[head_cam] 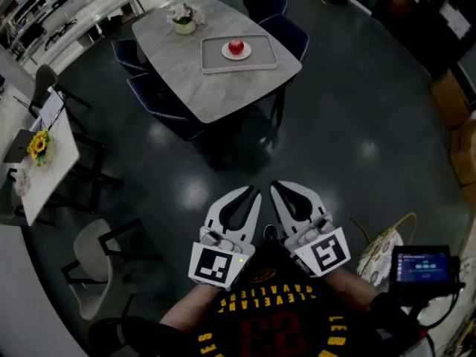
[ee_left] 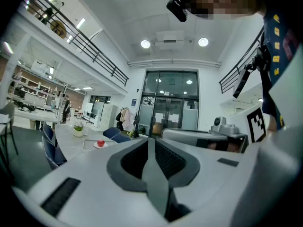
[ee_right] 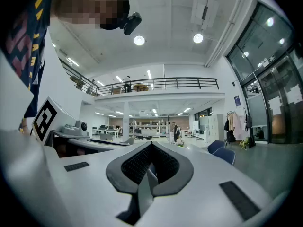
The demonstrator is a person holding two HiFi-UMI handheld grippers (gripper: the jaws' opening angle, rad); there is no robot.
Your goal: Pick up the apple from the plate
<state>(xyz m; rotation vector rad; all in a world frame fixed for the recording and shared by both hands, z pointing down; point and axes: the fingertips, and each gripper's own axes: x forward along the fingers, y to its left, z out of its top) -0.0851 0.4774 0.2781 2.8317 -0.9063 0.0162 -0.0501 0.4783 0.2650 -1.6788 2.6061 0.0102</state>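
Close to the body, two closed, empty grippers; far off, the apple on its plate.
Near the person's chest, the left gripper [head_cam: 251, 193] and right gripper [head_cam: 277, 187] sit side by side above the dark floor [head_cam: 357, 125], each with its jaws pressed together on nothing. Well beyond them, on the grey table [head_cam: 186, 73], the red apple [head_cam: 236, 47] rests on a white plate [head_cam: 225, 52] inside a tray [head_cam: 213, 63], with a flower pot [head_cam: 184, 25] to the far left.

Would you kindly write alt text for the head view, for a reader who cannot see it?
Seen from above, a person holds the left gripper and right gripper close to the body, both shut and empty, far from a grey table. On the table, a red apple sits on a white plate on a tray.
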